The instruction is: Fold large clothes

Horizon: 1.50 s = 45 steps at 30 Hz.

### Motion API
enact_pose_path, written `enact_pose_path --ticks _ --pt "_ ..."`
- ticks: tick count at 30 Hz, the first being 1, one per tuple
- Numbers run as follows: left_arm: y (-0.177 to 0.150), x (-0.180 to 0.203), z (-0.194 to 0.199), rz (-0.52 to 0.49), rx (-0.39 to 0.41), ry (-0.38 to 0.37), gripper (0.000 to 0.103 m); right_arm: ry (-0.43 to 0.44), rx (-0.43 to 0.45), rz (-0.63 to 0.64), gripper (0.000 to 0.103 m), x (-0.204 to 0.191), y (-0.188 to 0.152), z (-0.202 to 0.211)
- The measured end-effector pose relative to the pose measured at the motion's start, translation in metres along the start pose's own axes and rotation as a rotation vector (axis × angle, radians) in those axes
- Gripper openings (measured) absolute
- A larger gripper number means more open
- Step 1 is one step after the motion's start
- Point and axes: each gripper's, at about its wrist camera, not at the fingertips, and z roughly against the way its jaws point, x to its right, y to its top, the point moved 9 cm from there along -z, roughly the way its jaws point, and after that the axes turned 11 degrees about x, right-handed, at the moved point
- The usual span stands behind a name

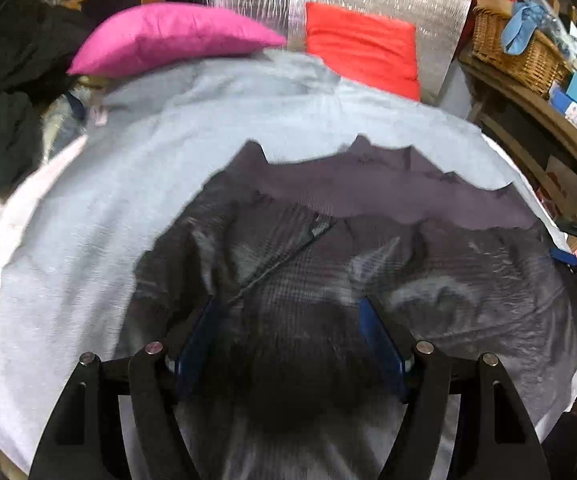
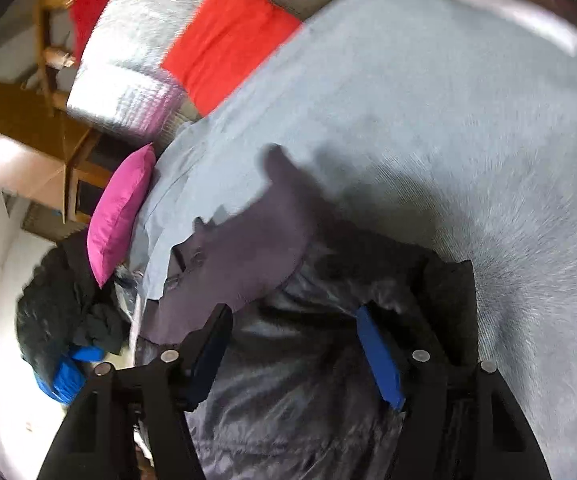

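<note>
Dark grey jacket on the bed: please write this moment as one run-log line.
dark grey jacket spread on light grey bed sheet | left gripper open above it | right gripper open above it | fold not yet visible

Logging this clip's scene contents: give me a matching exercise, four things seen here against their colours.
Things:
1. cushion beside the red one
2. wicker basket
3. bedsheet
4. garment being folded

Colours:
A. dark grey
B. magenta
C. light grey-blue
D. tan brown

Pairs: 1-B, 2-D, 3-C, 4-A
</note>
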Motion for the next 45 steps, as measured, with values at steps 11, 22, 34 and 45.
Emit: enact_pose_path --ticks 11,22,34,45 --pt "-0.023 0.015 0.03 -0.008 -0.003 0.058 0.077 -0.05 0.03 0.255 0.074 -0.043 -0.07 0.035" --pt "-0.031 0.024 0.039 0.004 -0.011 0.051 0.077 -0.13 0.084 0.286 0.076 -0.032 -0.07 0.049" --pt "-0.041 0.034 0.064 0.017 0.029 0.081 0.082 -0.149 0.182 0.4 0.082 -0.077 -0.098 0.092" --pt "-0.045 0.056 0.125 -0.006 0.118 0.124 0.091 -0.235 0.21 0.532 0.085 -0.107 -0.209 0.117"
